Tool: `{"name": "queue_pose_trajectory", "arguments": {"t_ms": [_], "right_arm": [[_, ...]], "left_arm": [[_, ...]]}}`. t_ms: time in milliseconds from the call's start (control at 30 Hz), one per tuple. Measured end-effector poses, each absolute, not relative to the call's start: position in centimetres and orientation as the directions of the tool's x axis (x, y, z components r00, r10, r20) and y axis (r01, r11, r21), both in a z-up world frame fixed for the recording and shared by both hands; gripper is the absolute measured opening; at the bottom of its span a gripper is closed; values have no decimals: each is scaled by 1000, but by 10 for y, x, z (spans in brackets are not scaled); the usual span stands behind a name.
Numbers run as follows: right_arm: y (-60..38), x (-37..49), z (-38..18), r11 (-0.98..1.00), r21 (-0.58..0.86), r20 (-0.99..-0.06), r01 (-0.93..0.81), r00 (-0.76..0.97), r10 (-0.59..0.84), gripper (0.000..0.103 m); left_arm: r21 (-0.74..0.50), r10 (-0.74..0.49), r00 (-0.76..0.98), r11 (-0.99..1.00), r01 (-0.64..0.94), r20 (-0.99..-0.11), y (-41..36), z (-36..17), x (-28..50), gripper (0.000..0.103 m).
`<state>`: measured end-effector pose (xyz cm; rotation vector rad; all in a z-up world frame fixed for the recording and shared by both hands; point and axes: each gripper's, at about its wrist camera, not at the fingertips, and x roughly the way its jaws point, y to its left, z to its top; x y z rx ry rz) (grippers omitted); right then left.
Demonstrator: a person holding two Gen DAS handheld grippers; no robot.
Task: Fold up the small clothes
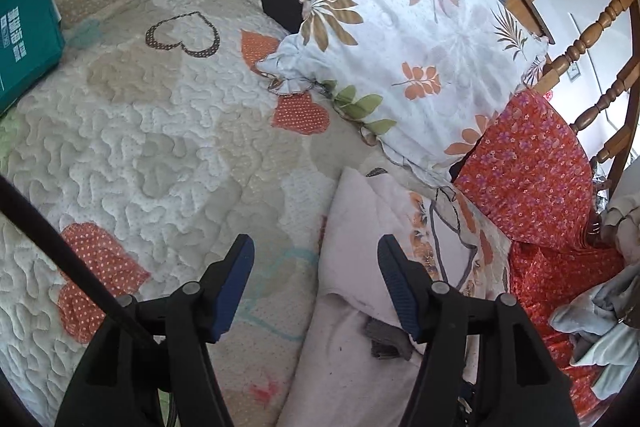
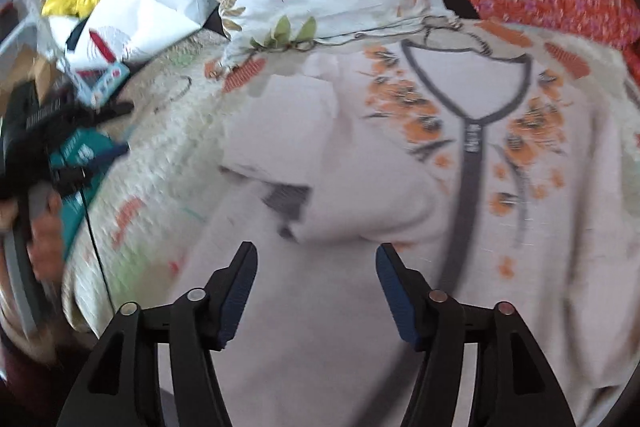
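Your left gripper (image 1: 316, 259), with its black arms and blue ribbed pads, has its jaws spread apart and nothing between them. It hangs over the quilted bedspread (image 1: 160, 155), a cream cover stitched in wavy lines with orange dotted hearts, which carries everything here. Its right finger (image 1: 394, 287) sits above the left edge of the pale pink knitted top (image 1: 352, 219), but the pads press on nothing.

Your right gripper (image 2: 316, 263) is likewise spread, empty, and poised above the same pale pink top (image 2: 400, 207). From that view the garment lies front up on the bedspread (image 2: 160, 155), with a grey V-shaped neckline and a grey placket running down the middle, and orange flowers printed on both sides of it. A sleeve or side panel is folded in over the left part of the body, leaving a soft ridge and a small grey patch showing just ahead of the fingers. The picture is blurred, so finer creases cannot be made out.

The top sits toward the bedspread's edge nearest the white pillow printed with orange and green leaves (image 1: 400, 39), whose frilled rim touches the garment's collar end. Beside the pillow lies an orange-red cloth with small purple flowers (image 1: 532, 167). A teal cardboard box (image 1: 24, 27) rests at the bedspread's far left edge.
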<state>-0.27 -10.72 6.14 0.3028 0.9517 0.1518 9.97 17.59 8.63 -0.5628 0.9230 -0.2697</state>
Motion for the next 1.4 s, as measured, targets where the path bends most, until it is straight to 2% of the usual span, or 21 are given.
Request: {"name": "queue_pose_trajectory", "arguments": {"t_ms": [100, 133, 167, 200, 300, 433, 467, 567, 600, 667, 800, 933, 1200, 1233, 1267, 1300, 1400], "right_arm": [[-97, 13, 51, 955, 289, -795, 61, 571, 204, 71], [-95, 19, 46, 964, 254, -812, 76, 558, 170, 52], [-95, 24, 42, 971, 227, -827, 72, 541, 153, 10], [-95, 31, 38, 979, 193, -852, 59, 505, 138, 8], [-111, 33, 56, 992, 122, -869, 18, 484, 99, 8], [-147, 34, 93, 998, -60, -869, 15, 491, -60, 8], [-162, 40, 96, 991, -131, -873, 31, 470, -130, 11], [-207, 52, 90, 931, -332, -848, 148, 385, -364, 35], [-219, 52, 90, 919, -350, -840, 180, 374, -393, 36], [-247, 44, 95, 918, -298, -840, 261, 384, -382, 39], [-268, 20, 104, 953, -36, -856, 302, 483, -186, 59], [-258, 21, 93, 958, 49, -849, 284, 517, -109, 62], [-252, 65, 49, 932, 99, -864, 348, 495, -93, 61], [-253, 68, 46, 929, 108, -867, 355, 491, -87, 57], [-254, 72, 42, 926, 128, -872, 354, 485, -65, 26], [-254, 74, 38, 925, 172, -875, 340, 483, -15, 13], [-255, 65, 47, 926, 172, -860, 337, 510, -26, 11]], "left_arm": [[-566, -453, 572, 824, -24, -684, 175, 82, 100, 63], [-566, -454, 569, 824, -24, -686, 173, 81, 101, 63], [-565, -456, 566, 824, -22, -687, 171, 81, 101, 63], [-565, -459, 564, 825, -17, -687, 169, 81, 101, 63], [-564, -472, 557, 826, 7, -683, 162, 85, 101, 63], [-562, -480, 552, 827, 25, -682, 155, 86, 102, 63], [-564, -481, 550, 825, 22, -683, 154, 85, 103, 63], [-571, -486, 540, 821, 12, -687, 152, 83, 103, 63], [-573, -488, 536, 819, 10, -689, 152, 82, 103, 63], [-572, -487, 533, 820, 8, -692, 153, 80, 103, 63], [-573, -481, 527, 819, -15, -701, 153, 75, 105, 64], [-589, -502, 498, 808, -22, -708, 147, 67, 107, 64], [-551, -489, 481, 834, 14, -728, 132, 65, 106, 64], [-548, -487, 481, 836, 15, -729, 131, 65, 106, 64], [-547, -486, 480, 837, 17, -730, 130, 64, 106, 64], [-545, -486, 477, 838, 18, -732, 129, 64, 106, 64], [-542, -486, 468, 840, 19, -738, 127, 61, 107, 64]]}}
